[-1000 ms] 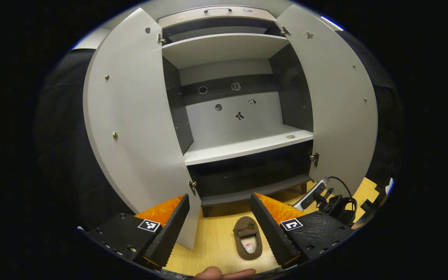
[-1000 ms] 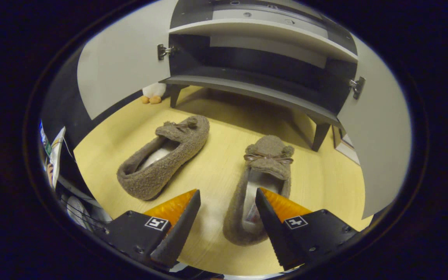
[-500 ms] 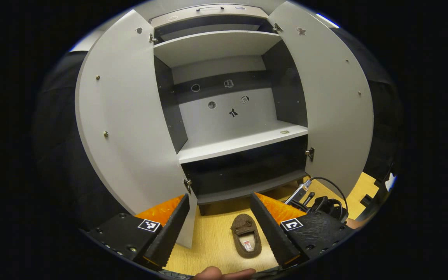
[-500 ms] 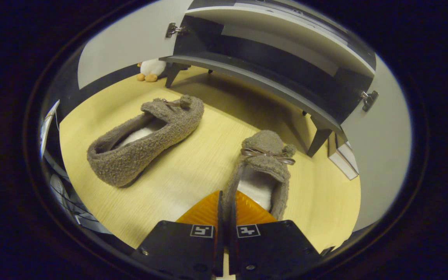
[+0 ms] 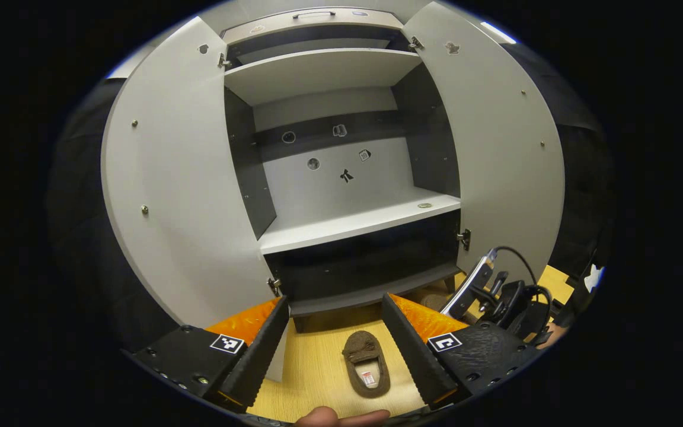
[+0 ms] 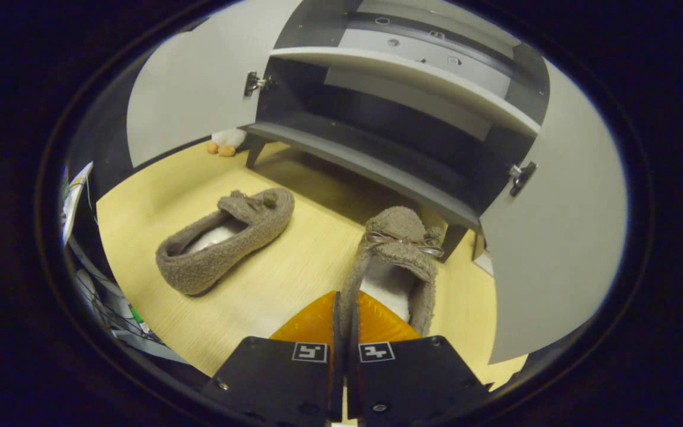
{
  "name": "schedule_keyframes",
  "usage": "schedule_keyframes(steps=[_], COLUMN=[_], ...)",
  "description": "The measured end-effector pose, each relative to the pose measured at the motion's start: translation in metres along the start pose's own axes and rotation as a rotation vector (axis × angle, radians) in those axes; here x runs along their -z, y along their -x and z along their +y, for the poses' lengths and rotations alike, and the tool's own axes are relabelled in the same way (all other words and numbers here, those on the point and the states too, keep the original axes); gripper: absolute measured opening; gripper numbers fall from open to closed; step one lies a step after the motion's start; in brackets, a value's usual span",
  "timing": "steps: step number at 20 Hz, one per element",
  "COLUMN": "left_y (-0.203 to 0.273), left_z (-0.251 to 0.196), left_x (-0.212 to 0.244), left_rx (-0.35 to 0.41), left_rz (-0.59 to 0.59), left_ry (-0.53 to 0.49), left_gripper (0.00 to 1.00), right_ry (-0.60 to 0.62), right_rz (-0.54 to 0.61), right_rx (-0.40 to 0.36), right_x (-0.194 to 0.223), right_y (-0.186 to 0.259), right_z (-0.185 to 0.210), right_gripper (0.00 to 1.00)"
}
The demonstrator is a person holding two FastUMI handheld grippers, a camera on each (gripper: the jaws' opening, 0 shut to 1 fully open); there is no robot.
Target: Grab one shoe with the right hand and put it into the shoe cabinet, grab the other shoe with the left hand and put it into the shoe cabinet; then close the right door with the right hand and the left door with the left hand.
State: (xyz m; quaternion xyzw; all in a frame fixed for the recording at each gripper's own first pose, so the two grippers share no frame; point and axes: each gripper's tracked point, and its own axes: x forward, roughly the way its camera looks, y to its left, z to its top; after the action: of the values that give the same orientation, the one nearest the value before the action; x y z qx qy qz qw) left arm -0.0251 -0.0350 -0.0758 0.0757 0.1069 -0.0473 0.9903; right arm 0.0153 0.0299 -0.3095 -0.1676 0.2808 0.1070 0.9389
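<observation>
Right hand-held gripper point(image 6: 342, 332) clamped on heel wall of one shoe point(image 6: 398, 261), in front of the shoe cabinet point(image 6: 377, 172). Keep grip firm, toe level, clear the bottom shelf lip. Left hand-held gripper point(image 5: 335, 338) open, other shoe point(image 6: 223, 243) on floor before the cabinet

Both grippers carry black, wedge-shaped finger housings studded with small screws, each bearing a square black-and-white marker. The left gripper point(image 5: 334, 341) has ribbed inner faces; the right gripper point(image 6: 341, 320) likewise.
</observation>
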Motion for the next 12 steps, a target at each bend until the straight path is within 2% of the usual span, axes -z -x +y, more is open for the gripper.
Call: schedule_keyframes(steps=[2, 4, 8, 12], left_y=[-0.001, -0.003, -0.009, -0.013], left_z=[-0.004, -0.005, -0.008, -0.009], left_x=[-0.003, -0.008, -0.011, -0.019], left_rx=[0.010, 0.013, 0.016, 0.020], left_rz=[-0.008, -0.029, -0.037, -0.062], left_ry=[0.000, 0.002, 0.006, 0.019], left_gripper=[1.00, 0.96, 0.96, 0.96], right_ry=[-0.016, -0.042, -0.080, -0.119], right_rz=[-0.036, -0.086, -0.186, -0.278], right_rx=[0.002, 0.008, 0.020, -0.006], right_x=[-0.013, -0.031, -0.073, -0.128], right_y=[0.009, 0.023, 0.053, 0.087], right_z=[-0.004, -0.011, -0.021, -0.027], right_gripper=[0.06, 0.06, 0.06, 0.06])
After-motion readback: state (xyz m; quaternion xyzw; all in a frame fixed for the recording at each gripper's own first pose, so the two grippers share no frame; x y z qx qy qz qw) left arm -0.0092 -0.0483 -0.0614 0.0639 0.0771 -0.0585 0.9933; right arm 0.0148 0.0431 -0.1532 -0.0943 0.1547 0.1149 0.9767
